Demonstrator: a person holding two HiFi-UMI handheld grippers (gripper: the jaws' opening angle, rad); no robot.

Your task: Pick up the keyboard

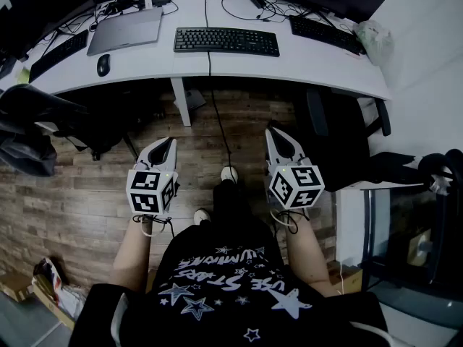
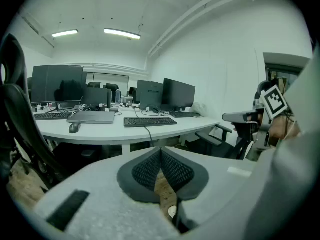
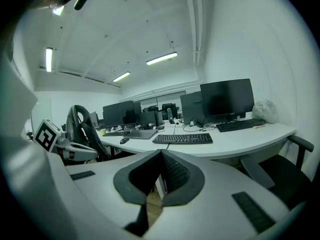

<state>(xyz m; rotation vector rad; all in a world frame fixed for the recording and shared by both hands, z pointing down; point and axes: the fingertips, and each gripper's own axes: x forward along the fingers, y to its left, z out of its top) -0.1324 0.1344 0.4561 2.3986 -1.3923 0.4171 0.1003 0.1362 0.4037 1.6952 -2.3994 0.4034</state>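
Note:
A black keyboard (image 1: 226, 40) lies flat near the middle of the white desk (image 1: 217, 67), its cable running off the front edge. It also shows in the left gripper view as the keyboard (image 2: 150, 121) and in the right gripper view as the keyboard (image 3: 183, 138), well beyond the jaws. My left gripper (image 1: 167, 144) and right gripper (image 1: 273, 133) hang side by side over the wood floor, short of the desk, both shut and holding nothing. In the gripper views the left gripper (image 2: 161, 150) and right gripper (image 3: 161, 153) have their pads pressed together.
A closed grey laptop (image 1: 126, 30) and a black mouse (image 1: 103, 65) sit left of the keyboard. Two more keyboards (image 1: 324, 33) and monitors line the desk's back. Office chairs stand at left (image 1: 32, 125) and right (image 1: 347, 132). A plastic bag (image 1: 374, 40) rests at the desk's right end.

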